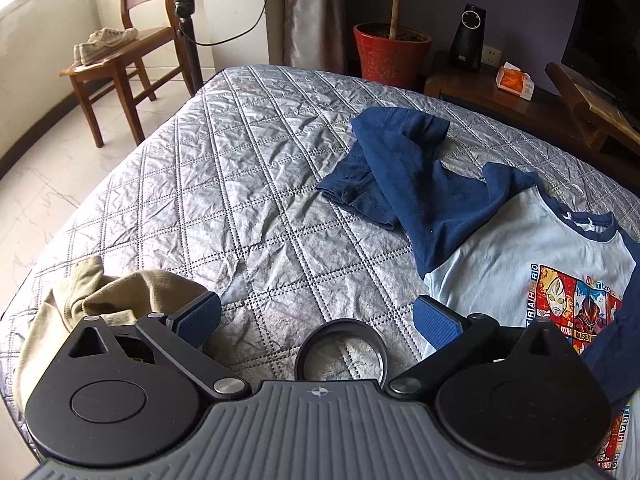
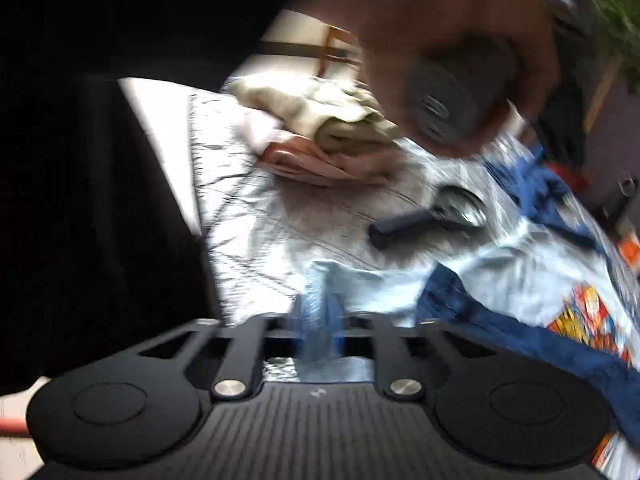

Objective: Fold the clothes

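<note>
On the quilted grey bedspread (image 1: pixel 240 184) lies the pale blue cotton T-shirt (image 1: pixel 516 252) with navy sleeves and a cartoon print, flat but rumpled. It looks light, limp and thin, so a hem corner or shoulder seam seems the best hold. Right gripper (image 2: pixel 318 330) has its jaws pressed together at the shirt's hem; any cloth caught is blurred. Left gripper (image 1: pixel 318 320) hovers, jaws spread, beside a crumpled beige garment (image 1: pixel 120 292).
</note>
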`<state>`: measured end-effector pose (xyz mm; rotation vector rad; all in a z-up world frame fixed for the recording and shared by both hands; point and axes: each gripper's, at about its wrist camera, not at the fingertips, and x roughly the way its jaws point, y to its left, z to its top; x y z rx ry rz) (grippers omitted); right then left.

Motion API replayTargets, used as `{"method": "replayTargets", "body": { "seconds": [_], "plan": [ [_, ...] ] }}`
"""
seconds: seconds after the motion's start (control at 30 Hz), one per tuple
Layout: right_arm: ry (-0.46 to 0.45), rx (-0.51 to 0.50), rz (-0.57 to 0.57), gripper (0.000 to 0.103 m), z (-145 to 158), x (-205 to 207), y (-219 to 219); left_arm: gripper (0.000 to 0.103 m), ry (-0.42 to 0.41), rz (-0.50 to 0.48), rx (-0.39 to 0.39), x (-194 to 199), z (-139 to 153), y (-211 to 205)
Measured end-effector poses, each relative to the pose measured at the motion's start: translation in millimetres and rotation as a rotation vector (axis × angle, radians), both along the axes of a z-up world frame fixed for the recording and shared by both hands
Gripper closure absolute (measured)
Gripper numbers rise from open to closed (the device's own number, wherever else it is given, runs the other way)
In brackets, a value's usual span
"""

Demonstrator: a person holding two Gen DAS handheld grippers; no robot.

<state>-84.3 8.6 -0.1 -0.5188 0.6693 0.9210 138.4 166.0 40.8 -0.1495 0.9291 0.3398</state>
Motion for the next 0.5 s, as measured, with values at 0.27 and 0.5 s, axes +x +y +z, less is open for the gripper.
{"method": "replayTargets", "body": {
  "seconds": [0.27,0.5],
  "plan": [
    [0.020,0.022,-0.258,0.086,2.0,35.3,-31.1,0.000,-0.001,0.001,-0.003,-1.0,-0.2,1.6],
    [0.025,0.144,-0.159,0.074,14.6,18.0,-34.3,0.000,-0.001,0.002,-0.002,-0.7,-0.2,1.3]
  ]
}}
